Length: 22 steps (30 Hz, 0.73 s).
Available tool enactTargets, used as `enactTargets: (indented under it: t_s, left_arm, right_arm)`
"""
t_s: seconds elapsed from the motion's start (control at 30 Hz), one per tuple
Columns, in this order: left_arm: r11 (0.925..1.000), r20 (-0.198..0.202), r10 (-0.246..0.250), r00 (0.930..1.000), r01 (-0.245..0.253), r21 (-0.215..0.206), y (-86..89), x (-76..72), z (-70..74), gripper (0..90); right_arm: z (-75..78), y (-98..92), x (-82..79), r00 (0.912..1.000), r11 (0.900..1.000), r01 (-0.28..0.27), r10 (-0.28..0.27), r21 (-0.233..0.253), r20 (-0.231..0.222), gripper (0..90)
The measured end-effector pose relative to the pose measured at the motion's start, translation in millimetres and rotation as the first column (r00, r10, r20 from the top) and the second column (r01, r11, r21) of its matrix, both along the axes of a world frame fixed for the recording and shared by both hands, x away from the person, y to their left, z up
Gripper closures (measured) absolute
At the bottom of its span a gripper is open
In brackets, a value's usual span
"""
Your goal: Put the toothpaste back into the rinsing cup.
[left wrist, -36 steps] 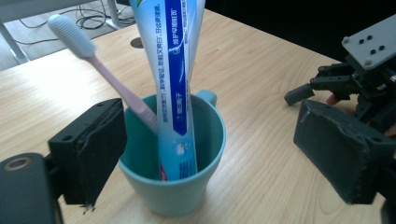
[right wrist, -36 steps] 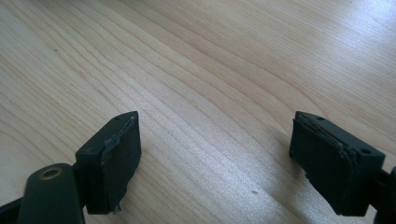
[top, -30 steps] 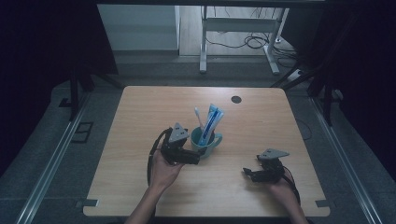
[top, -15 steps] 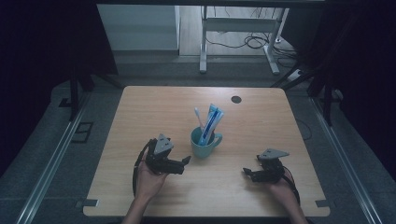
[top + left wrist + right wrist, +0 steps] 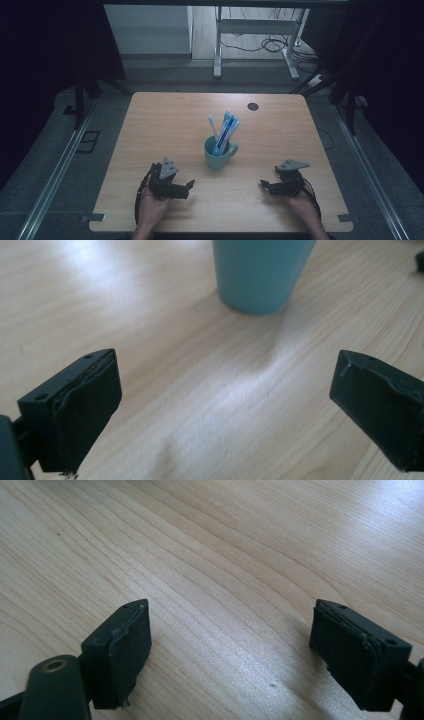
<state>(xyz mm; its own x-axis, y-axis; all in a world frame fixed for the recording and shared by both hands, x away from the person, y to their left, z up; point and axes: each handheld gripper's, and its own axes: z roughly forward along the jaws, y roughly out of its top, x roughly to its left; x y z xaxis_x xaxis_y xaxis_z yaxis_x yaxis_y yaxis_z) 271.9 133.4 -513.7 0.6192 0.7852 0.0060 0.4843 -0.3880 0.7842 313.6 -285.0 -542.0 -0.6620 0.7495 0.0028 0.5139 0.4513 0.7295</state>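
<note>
Toothpaste tube [image 5: 225, 131] stands upright in mug [image 5: 218, 154], leaning right; both grippers' jaws gape wide.

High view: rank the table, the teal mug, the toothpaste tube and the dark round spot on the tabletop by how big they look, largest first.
1. table
2. teal mug
3. toothpaste tube, close to the mug in length but narrower, and partly sunk in it, so unsure
4. dark round spot
</note>
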Motion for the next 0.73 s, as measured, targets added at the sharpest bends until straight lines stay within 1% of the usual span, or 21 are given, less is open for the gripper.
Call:
enactTargets:
  t_s: [0.1, 0.2, 0.33, 0.43, 0.47, 0.73]
  left_arm:
    - [0.9999, -0.021, 0.006, 0.9998, -0.006, 0.012, 1.9, -2.0, -8.3, 0.5]
    - [0.9991, -0.046, 0.01, 0.9989, -0.008, 0.04, 2.9, -2.6, -15.3, 0.0]
    - [0.9983, -0.08, 0.01, 0.9967, -0.006, 0.058, 3.0, -2.7, -22.3, 0.0]
    - [0.9953, -0.127, 0.017, 0.9917, -0.005, 0.096, 0.9, -1.5, -31.4, 0.0]
    - [0.9967, -0.156, 0.014, 0.9876, -0.002, 0.081, 2.2, -0.5, -31.5, 0.1]
    - [0.9966, -0.158, 0.019, 0.9873, -0.006, 0.082, 2.3, -0.7, -31.6, 0.0]
  right_arm:
    - [0.0, 0.0, 0.0, 1.0, 1.0, 0.0, 0.0, 0.0, 0.0, 16.7]
    - [0.0, 0.0, 0.0, 1.0, 1.0, 0.0, 0.0, 0.0, 0.0, 16.7]
    - [-0.1, 0.0, 0.0, 1.0, 1.0, 0.001, -0.001, 0.0, 0.001, 16.7]
    - [-0.1, 0.1, 0.0, 1.0, 1.0, 0.0, 0.0, 0.001, 0.001, 16.7]
    - [-0.1, 0.0, 0.0, 1.0, 1.0, 0.0, 0.0, 0.001, 0.001, 16.8]
    - [-0.2, 0.0, -0.1, 1.0, 1.0, 0.001, -0.001, 0.001, 0.001, 16.8]
